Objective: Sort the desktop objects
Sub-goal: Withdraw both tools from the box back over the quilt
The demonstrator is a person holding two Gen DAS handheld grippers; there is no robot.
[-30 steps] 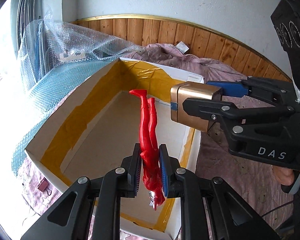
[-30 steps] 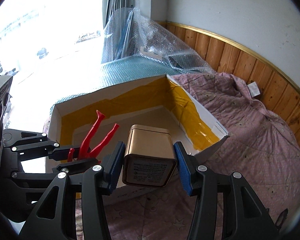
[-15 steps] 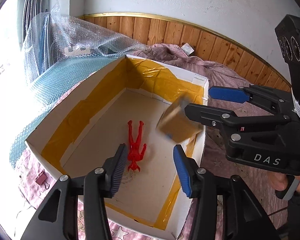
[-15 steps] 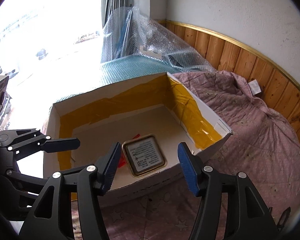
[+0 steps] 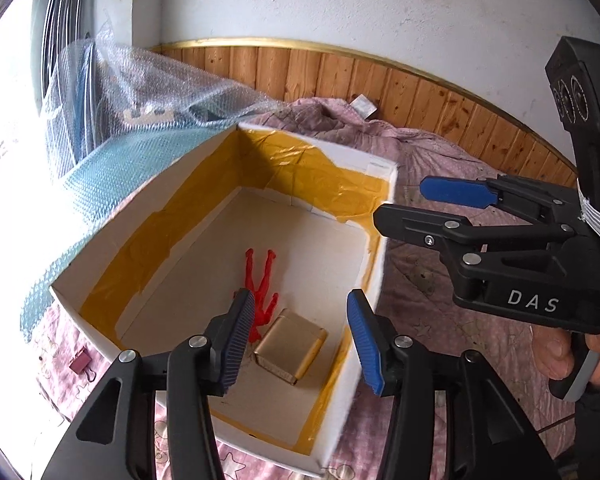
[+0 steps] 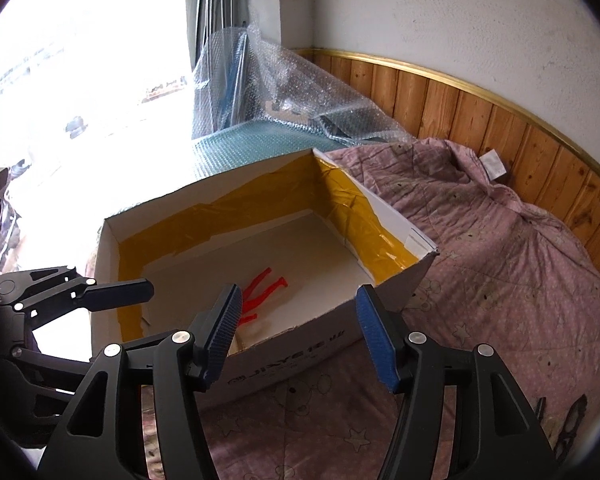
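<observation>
While both grippers hang above the white box (image 5: 382,264), neither one carries anything: the left gripper (image 5: 300,336) has its blue pads spread wide with only air between them, and the right gripper (image 6: 298,338) is likewise parted and empty. Inside the box, the red figure (image 5: 262,284) lies flat on the floor, its long axis running roughly from the near wall toward the far taped corner, legs pointing away. Just beside its near end sits the gold tin (image 5: 290,346), tipped on its side; whether the two actually touch is hard to tell from the left wrist view.

These two look sorted already, so the next pick probably lies outside the box. One candidate is the small pink binder clip (image 5: 80,366), resting on the quilt (image 6: 500,280) just off the box's near left corner. It lies down and to the left of the left gripper, with the box standing between it and the right gripper, so the left hand is the nearer one.
</observation>
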